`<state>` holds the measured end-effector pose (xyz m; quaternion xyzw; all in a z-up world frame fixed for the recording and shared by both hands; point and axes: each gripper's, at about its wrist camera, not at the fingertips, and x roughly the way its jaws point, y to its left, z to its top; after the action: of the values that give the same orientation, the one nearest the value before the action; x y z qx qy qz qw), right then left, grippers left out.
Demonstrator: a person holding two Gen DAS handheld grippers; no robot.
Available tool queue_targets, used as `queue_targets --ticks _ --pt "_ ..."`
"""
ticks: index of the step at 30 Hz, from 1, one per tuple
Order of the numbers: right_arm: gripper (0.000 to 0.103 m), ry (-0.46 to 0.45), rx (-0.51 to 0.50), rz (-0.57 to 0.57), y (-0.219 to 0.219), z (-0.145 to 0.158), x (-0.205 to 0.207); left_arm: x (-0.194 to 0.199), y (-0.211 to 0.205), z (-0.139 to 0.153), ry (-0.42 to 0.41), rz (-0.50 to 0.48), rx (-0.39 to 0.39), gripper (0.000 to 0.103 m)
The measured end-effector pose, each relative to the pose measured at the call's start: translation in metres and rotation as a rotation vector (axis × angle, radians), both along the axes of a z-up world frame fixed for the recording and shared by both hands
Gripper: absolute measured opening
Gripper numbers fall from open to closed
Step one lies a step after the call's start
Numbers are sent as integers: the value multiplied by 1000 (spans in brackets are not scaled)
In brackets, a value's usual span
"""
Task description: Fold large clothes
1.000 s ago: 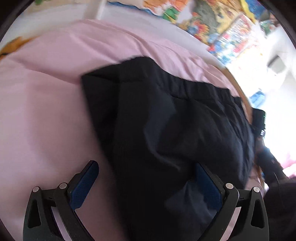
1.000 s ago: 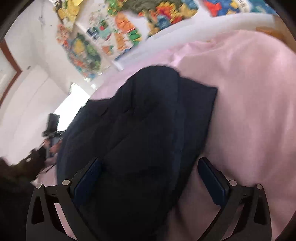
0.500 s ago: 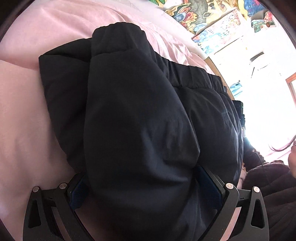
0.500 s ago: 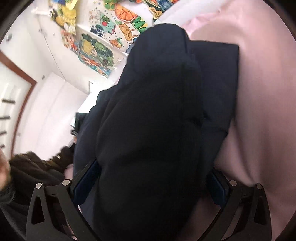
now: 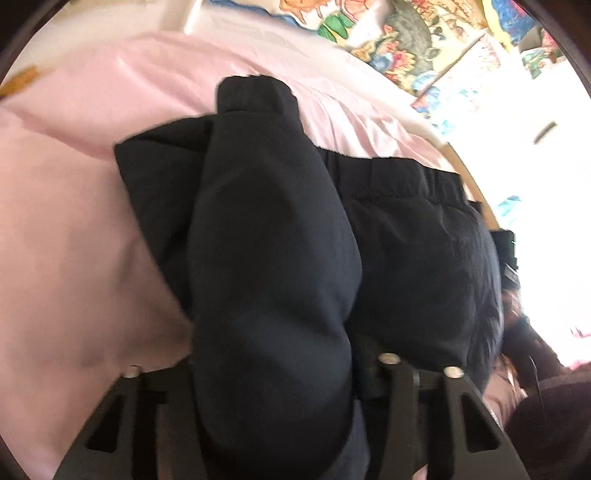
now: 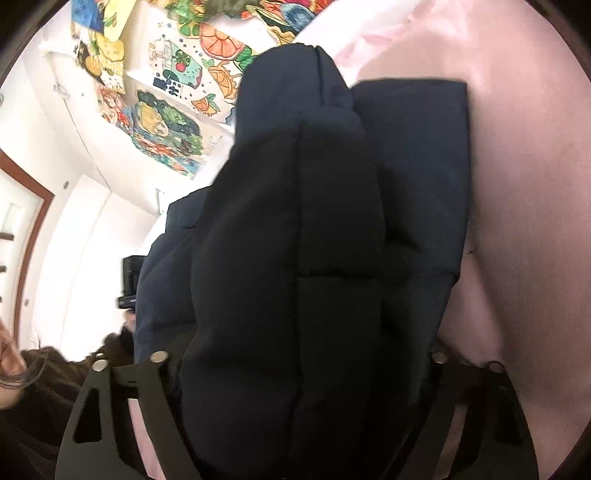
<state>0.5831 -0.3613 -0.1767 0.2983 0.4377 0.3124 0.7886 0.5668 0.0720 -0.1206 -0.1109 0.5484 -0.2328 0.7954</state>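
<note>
A dark navy padded jacket [image 5: 406, 258] lies on the pink bed sheet [image 5: 74, 221]. One sleeve [image 5: 266, 221], with an elastic cuff at its far end, is folded over the body. My left gripper [image 5: 273, 369] has this sleeve bunched between its jaws, which are closing; the fabric hides the pads. In the right wrist view a thick quilted fold [image 6: 288, 221] of the jacket [image 6: 406, 166] fills my right gripper [image 6: 299, 362], whose jaws are also closing on it, pads hidden.
Pink sheet [image 6: 524, 184] spreads around the jacket. Colourful pictures [image 5: 406, 33] [image 6: 166, 125] cover the wall behind the bed. A wooden bed edge [image 5: 476, 188] runs along the far side. A person's dark sleeve [image 5: 546, 413] and a black device [image 6: 129, 273] are near the jacket's other end.
Both grippers pushed forward over the jacket until padded folds filled their jaws. The jaws then narrowed, and the blue pads, visible a second ago, are now covered by fabric.
</note>
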Motion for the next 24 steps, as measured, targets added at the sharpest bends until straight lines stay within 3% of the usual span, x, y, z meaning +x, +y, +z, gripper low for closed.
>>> queue_targets --ticks 4,7,10,14,18,20,24 --pt "44 -19 -21 -60 13 20 -19 -27 -26 27 -68 91 92 26" --pt "35 -72 -52 -98 28 45 -40 -56 -31 49 -129 141 89 21" --pt "30 -120 -59 -141 45 75 -67 -89 -24 81 -179 182 50 20" --pt "29 -168 -93 -169 72 140 -108 -150 -30 151 -258 182 83 19" --pt "29 -148 -177 -158 103 225 -161 -212 -17 225 -222 197 84 19" --pt "29 -121 -191 -158 116 264 -194 -240 -12 249 -200 181 91 19" --pt "29 -65 -244 -147 94 298 -263 -286 -19 275 -164 188 83 19"
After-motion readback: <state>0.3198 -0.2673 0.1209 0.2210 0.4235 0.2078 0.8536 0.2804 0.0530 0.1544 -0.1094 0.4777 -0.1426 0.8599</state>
